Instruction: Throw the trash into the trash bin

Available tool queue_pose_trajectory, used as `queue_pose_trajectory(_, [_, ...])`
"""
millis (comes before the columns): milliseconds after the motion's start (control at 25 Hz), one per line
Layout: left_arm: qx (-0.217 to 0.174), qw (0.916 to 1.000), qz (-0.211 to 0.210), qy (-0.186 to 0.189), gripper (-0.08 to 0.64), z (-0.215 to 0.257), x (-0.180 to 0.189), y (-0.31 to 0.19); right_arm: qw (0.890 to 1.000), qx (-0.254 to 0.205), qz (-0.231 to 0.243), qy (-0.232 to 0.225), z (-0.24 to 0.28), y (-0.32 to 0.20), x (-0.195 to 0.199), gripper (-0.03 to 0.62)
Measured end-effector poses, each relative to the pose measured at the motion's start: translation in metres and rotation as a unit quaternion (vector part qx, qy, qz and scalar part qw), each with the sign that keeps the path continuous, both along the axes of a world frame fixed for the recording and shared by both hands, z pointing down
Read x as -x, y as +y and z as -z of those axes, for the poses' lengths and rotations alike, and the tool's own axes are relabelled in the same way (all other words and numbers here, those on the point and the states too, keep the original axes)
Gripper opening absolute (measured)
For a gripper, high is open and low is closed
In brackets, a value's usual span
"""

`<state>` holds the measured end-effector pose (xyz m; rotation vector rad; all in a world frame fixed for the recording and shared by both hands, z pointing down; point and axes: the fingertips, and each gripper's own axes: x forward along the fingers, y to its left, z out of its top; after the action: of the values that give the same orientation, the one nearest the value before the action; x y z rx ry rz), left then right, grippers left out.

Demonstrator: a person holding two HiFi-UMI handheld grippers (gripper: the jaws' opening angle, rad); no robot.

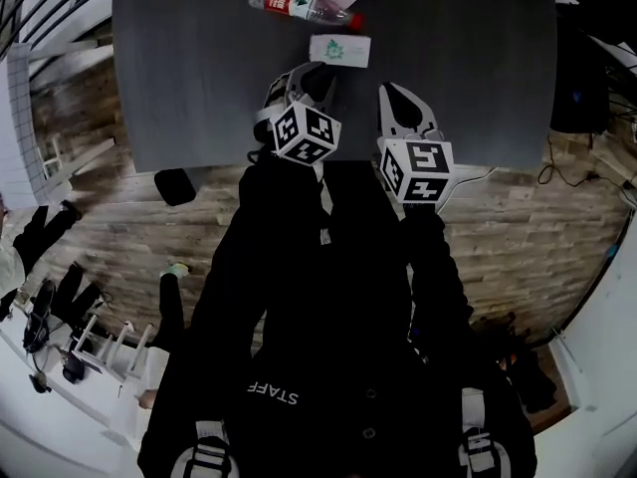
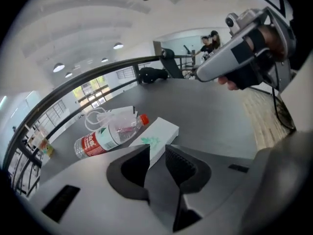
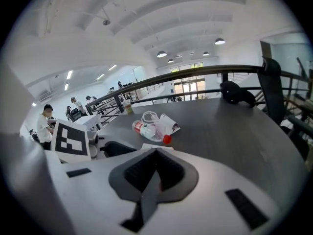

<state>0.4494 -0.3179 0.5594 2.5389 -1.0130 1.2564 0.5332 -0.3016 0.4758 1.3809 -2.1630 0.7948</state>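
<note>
A dark grey flat surface [image 1: 199, 88] is seen carrying the trash near its far edge. The left gripper [image 2: 157, 155] is held slightly open and empty; the right gripper [image 3: 155, 156] is closed on nothing. A clear plastic bottle with a red cap [image 1: 299, 3] is laid just beyond a small white cardboard box [image 1: 340, 50].

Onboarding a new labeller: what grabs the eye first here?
The clear bottle with red label and cap lies on its side at the far edge of the grey table, a white box just nearer. Both marker-cubed tools hover over the near edge: left tool slightly open, right tool shut, both empty.
</note>
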Motion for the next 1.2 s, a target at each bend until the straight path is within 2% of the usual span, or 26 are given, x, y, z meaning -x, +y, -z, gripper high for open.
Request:
queue_pose_trajectory(160, [-0.017,0.9962,-0.067,-0.053,0.095,-0.02,-0.009,-0.008,1.0,0.007,0.004,-0.002,-0.011,-0.003,-0.003,0.014])
queue_pose_trajectory(360, [-0.03,0.9866,-0.121,-0.106,0.095,-0.035,-0.012,-0.012,1.0,0.012,0.004,0.0,-0.018,-0.004,-0.009,0.014])
queue_pose_trajectory(680, [-0.049,0.9744,-0.161,-0.149,0.046,-0.039,-0.016,-0.011,1.0,0.016,-0.007,0.003,-0.021,-0.008,-0.024,0.014])
queue_pose_trajectory(800, [-0.045,0.9771,-0.154,-0.14,0.032,-0.031,-0.017,-0.009,1.0,0.012,-0.006,0.001,-0.017,-0.008,-0.026,0.014])
queue_pose_trajectory(920, [-0.033,0.9842,-0.131,-0.114,0.026,-0.016,-0.016,-0.003,1.0,0.008,-0.003,0.0,-0.011,-0.005,-0.028,0.014])
queue_pose_trajectory(1200, [0.011,0.9987,-0.037,-0.032,0.023,0.023,0.0,0.028,1.0,0.001,0.017,-0.007,0.005,0.005,-0.019,0.014])
